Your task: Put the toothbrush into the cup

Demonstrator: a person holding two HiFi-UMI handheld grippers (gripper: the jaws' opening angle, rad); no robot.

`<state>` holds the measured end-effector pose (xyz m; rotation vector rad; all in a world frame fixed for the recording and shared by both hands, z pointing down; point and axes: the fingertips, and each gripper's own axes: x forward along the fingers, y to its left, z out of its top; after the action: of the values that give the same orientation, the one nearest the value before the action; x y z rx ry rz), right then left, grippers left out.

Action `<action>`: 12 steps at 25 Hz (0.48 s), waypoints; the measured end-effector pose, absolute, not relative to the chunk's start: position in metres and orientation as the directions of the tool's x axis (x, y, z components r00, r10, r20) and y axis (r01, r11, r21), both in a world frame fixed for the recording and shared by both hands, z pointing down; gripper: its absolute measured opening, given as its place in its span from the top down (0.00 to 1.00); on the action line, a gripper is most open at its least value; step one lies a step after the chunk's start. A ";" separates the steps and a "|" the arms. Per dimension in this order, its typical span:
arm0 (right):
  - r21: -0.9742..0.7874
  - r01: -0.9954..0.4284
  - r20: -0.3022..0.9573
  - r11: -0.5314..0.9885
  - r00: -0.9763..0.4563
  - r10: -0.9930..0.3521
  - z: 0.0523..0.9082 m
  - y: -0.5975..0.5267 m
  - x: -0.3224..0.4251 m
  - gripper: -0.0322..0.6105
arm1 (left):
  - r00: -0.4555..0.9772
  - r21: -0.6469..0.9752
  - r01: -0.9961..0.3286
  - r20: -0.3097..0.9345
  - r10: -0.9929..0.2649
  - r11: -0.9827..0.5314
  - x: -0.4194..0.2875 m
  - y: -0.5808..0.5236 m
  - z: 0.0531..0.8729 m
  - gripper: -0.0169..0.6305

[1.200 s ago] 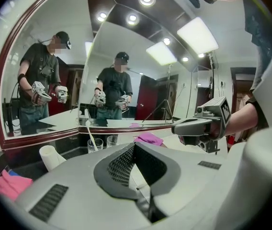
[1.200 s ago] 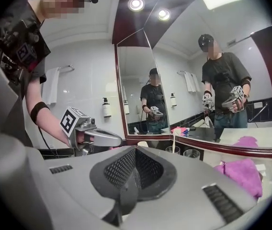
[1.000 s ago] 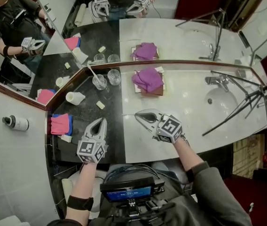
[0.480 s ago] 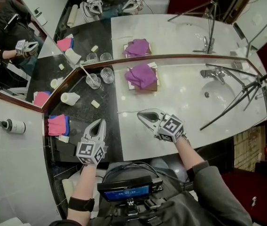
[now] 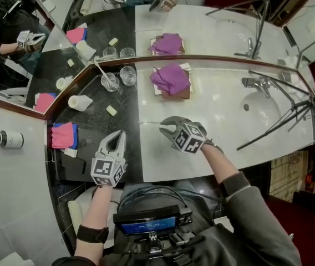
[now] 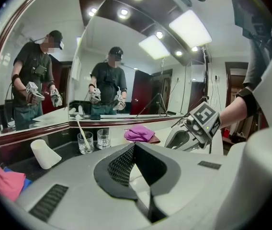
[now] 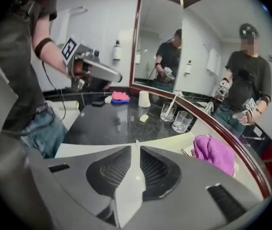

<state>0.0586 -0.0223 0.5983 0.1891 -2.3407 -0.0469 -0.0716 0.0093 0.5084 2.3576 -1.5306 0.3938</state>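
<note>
Head view | marble counter (image 5: 224, 101), mirror (image 5: 213, 29) | left tool (image 5: 118, 134) closed | right tool (image 5: 162, 127) just parting, nothing gripped

You wear a dark grey sleeve (image 5: 254, 220) on the right arm, a black wristband (image 5: 92, 235) on the left, and your grey left gripper (image 5: 118, 133) and right gripper (image 5: 162, 127) bear black-and-white marker cubes (image 5: 107, 172).

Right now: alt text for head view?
A person at a bathroom counter holds the left gripper, shut, over the black part and the right gripper, jaws just opening around a toothbrush, on the white part. Two glasses and a purple cloth sit by the mirror.
</note>
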 end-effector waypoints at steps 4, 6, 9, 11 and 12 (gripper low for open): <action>0.157 0.048 0.828 0.986 -0.551 -0.105 0.631 -0.032 0.050 0.75 | 0.403 0.102 -0.912 0.392 -0.827 -0.397 -0.070 0.000 0.517 0.97; 0.160 0.117 0.868 0.980 -0.490 -0.083 0.645 -0.038 0.045 0.74 | 0.409 0.107 -0.910 0.396 -0.822 -0.401 -0.070 -0.005 0.522 0.97; 0.158 0.206 0.909 0.966 -0.413 -0.061 0.666 -0.045 0.037 0.74 | 0.405 0.110 -0.912 0.394 -0.825 -0.395 -0.074 -0.012 0.531 0.97; 0.139 0.251 0.929 0.958 -0.368 -0.038 0.682 -0.046 0.032 0.71 | 0.411 0.123 -0.910 0.393 -0.823 -0.396 -0.076 -0.016 0.535 0.97; 0.126 0.270 0.938 0.954 -0.346 -0.026 0.690 -0.046 0.031 0.71 | 0.416 0.132 -0.908 0.393 -0.820 -0.397 -0.076 -0.018 0.537 0.97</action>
<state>0.0309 -0.0459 0.6897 -0.1770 -1.9037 -0.3072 -0.0762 -0.0182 0.5368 2.3512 -1.4919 0.3811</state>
